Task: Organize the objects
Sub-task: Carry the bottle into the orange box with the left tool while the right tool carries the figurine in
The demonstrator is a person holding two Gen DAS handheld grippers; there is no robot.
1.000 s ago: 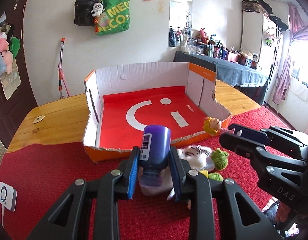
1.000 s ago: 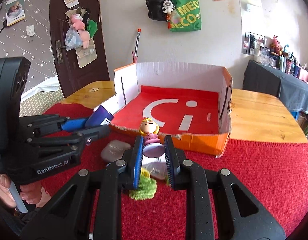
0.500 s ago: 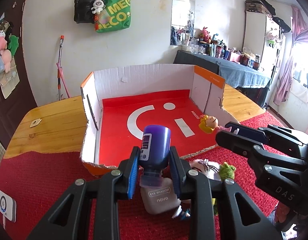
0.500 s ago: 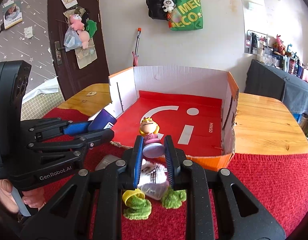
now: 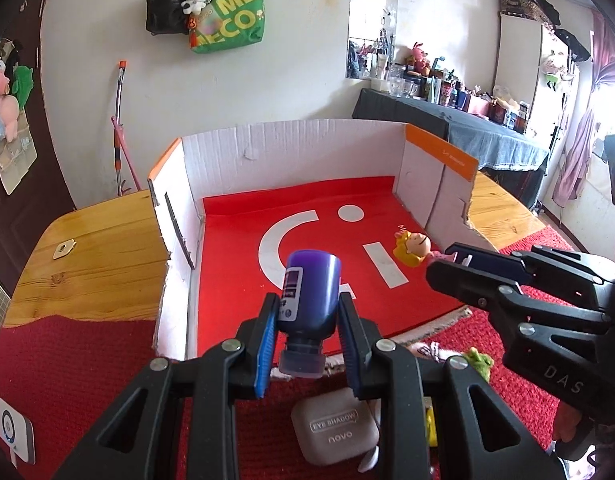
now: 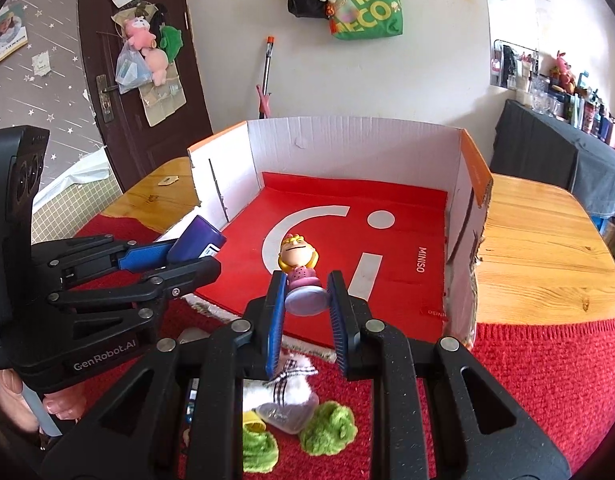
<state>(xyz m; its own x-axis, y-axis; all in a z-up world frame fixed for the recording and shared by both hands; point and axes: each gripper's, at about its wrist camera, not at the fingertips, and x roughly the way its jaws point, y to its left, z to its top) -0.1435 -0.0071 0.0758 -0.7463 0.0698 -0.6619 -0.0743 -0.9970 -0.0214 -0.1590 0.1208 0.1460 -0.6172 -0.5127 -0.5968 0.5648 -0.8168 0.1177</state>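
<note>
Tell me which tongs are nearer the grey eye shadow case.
Left. The left tongs, holding the purple bottle, hover above the eye shadow case; the right tongs, gripping the figurine, sit farther right.

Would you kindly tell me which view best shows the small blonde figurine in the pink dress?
The right wrist view: the blonde figurine faces the camera, clamped at its base. The left wrist view shows only her head beyond the right gripper.

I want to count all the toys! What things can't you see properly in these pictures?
- White plush toy: right wrist view, half hidden under the right gripper.
- Eye shadow case: left wrist view, partly covered by the left gripper.
- Purple bottle label: too small to read.
</note>
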